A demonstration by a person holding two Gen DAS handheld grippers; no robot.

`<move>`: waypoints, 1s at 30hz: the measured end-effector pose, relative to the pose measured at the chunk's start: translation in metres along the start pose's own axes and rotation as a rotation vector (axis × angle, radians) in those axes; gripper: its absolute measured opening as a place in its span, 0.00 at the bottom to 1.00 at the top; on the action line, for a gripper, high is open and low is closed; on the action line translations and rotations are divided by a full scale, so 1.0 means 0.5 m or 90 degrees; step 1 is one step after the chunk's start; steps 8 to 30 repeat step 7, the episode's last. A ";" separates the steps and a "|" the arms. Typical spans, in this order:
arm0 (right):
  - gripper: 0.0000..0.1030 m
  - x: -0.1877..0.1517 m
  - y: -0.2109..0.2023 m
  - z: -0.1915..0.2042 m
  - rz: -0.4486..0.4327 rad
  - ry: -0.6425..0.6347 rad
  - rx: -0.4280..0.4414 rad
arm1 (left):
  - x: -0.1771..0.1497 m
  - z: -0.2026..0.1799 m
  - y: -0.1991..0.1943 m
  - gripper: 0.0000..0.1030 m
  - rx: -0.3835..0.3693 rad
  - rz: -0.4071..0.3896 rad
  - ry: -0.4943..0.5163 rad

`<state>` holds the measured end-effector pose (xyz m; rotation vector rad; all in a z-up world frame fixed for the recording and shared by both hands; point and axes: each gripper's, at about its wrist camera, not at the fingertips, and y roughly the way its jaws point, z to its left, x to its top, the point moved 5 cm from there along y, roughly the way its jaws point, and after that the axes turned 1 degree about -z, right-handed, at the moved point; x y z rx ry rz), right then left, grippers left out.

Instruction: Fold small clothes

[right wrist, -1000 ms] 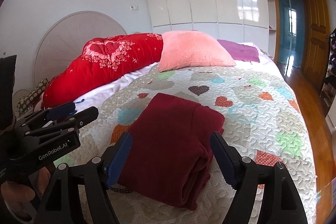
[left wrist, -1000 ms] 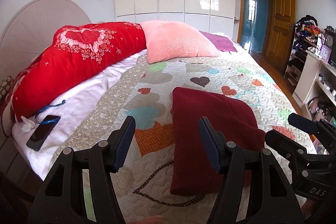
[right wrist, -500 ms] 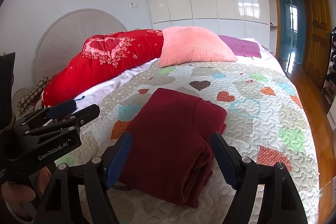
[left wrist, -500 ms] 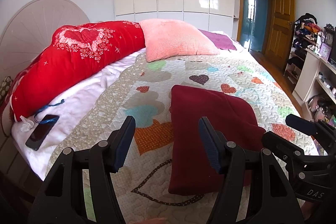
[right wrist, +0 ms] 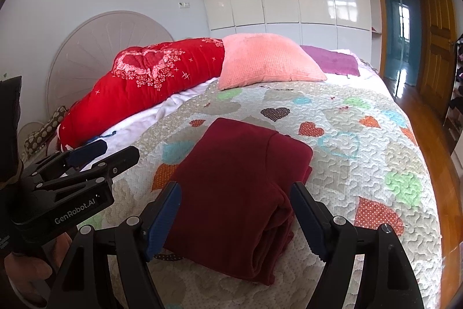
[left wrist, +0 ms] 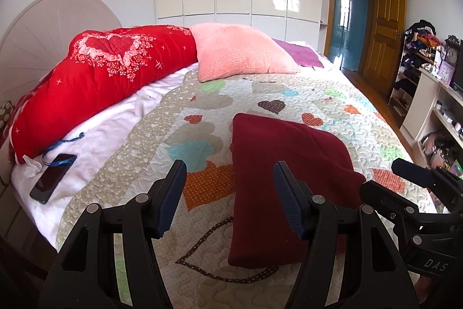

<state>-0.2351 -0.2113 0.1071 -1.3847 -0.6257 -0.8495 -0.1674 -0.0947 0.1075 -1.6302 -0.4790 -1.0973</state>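
The heart-patterned quilted bed (left wrist: 332, 94) carries a folded maroon garment (right wrist: 237, 181) ahead of the right jaws, pillows beyond, and a phone (left wrist: 52, 178) left.

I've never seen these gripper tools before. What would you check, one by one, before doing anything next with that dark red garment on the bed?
1. Left gripper open and empty: ok.
2. Right gripper open and empty: ok.
3. Dark red garment lies folded on the quilt, touched by neither gripper: ok.
4. Fold tidy: not ok, layers bulge at its right edge.
5. Phone lies apart from the garment: ok.
6. More clothes waiting: cannot tell.
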 end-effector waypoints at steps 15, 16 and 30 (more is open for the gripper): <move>0.73 -0.001 0.002 -0.003 0.004 0.003 0.004 | 0.004 0.006 -0.004 0.61 -0.002 -0.014 -0.002; 0.73 -0.001 0.002 -0.003 0.004 0.003 0.004 | 0.004 0.006 -0.004 0.61 -0.002 -0.014 -0.002; 0.73 -0.001 0.002 -0.003 0.004 0.003 0.004 | 0.004 0.006 -0.004 0.61 -0.002 -0.014 -0.002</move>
